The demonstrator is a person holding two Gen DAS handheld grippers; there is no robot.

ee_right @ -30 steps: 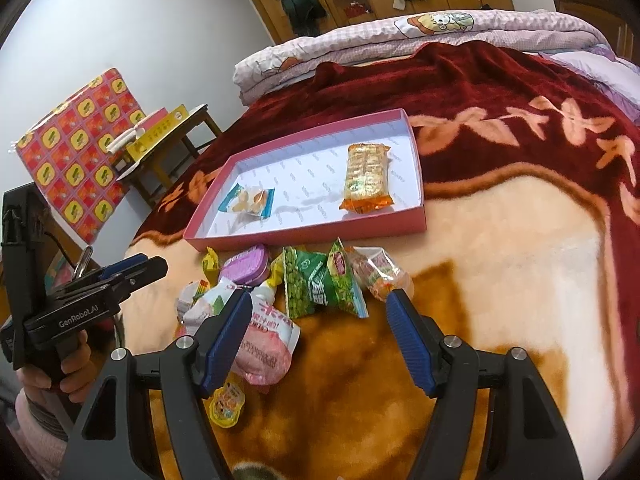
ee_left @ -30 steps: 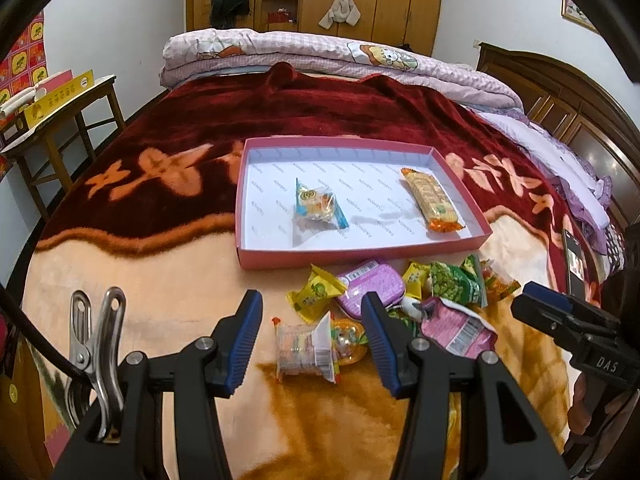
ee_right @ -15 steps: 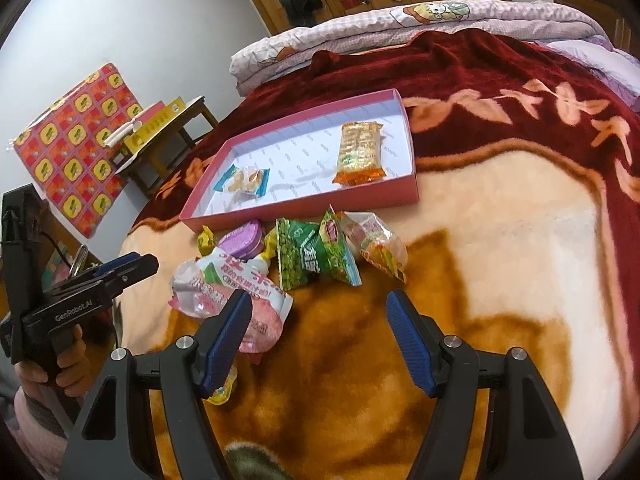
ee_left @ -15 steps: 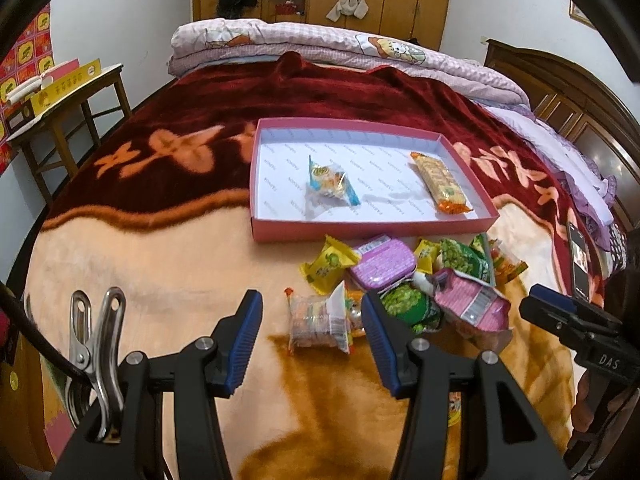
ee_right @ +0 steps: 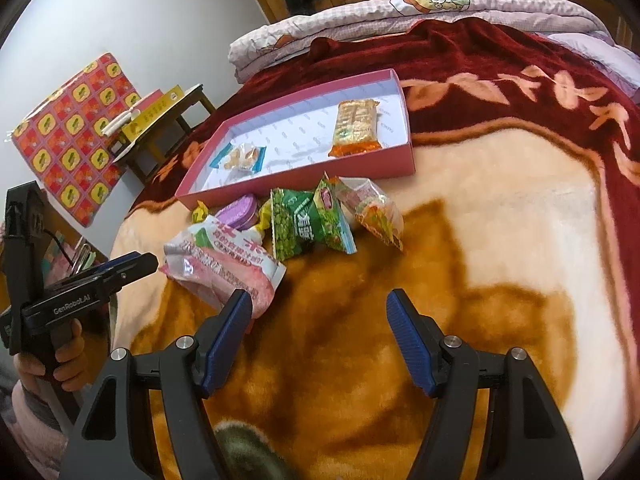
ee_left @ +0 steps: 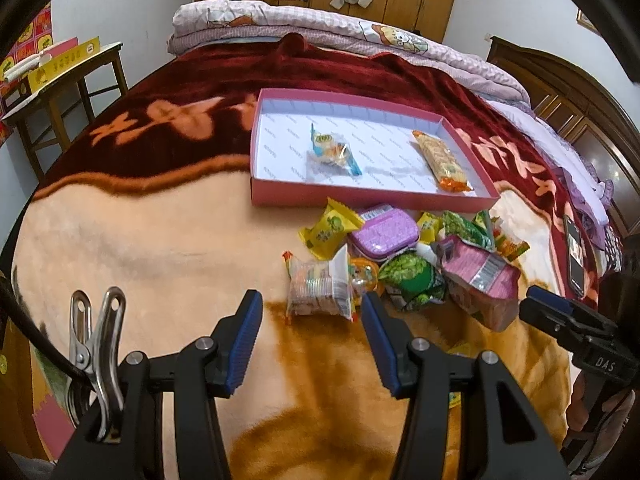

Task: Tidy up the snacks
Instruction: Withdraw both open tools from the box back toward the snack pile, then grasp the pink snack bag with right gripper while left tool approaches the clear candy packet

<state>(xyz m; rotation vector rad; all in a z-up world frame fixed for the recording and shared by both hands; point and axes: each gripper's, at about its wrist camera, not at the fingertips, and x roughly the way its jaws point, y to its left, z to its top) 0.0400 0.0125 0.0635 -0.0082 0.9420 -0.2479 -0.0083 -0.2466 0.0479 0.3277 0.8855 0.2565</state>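
A pink tray (ee_left: pixel 360 196) (ee_right: pixel 304 174) lies on the bed and holds a blue-ended snack packet (ee_left: pixel 332 152) (ee_right: pixel 239 157) and a long orange cracker pack (ee_left: pixel 440 160) (ee_right: pixel 356 126). In front of it lies a pile of snacks: a clear biscuit packet (ee_left: pixel 320 286), a yellow packet (ee_left: pixel 328 232), a purple tin (ee_left: pixel 384 232) (ee_right: pixel 238 212), green pea bags (ee_left: pixel 416 280) (ee_right: pixel 296 222) and a pink bag (ee_left: pixel 480 280) (ee_right: pixel 224 264). My left gripper (ee_left: pixel 310 344) is open, just short of the clear biscuit packet. My right gripper (ee_right: pixel 320 336) is open and empty, its left finger by the pink bag.
The bed has a red and cream blanket (ee_left: pixel 160 220), with folded quilts (ee_left: pixel 320 36) at the far end. A phone (ee_left: pixel 574 256) lies at the right. A small wooden table (ee_left: pixel 60 80) stands left of the bed. A headboard (ee_left: pixel 580 92) runs along the right.
Both grippers have pulled back and to the left, so the tray and snack pile sit further right and further off in the views. Both stay open and empty.
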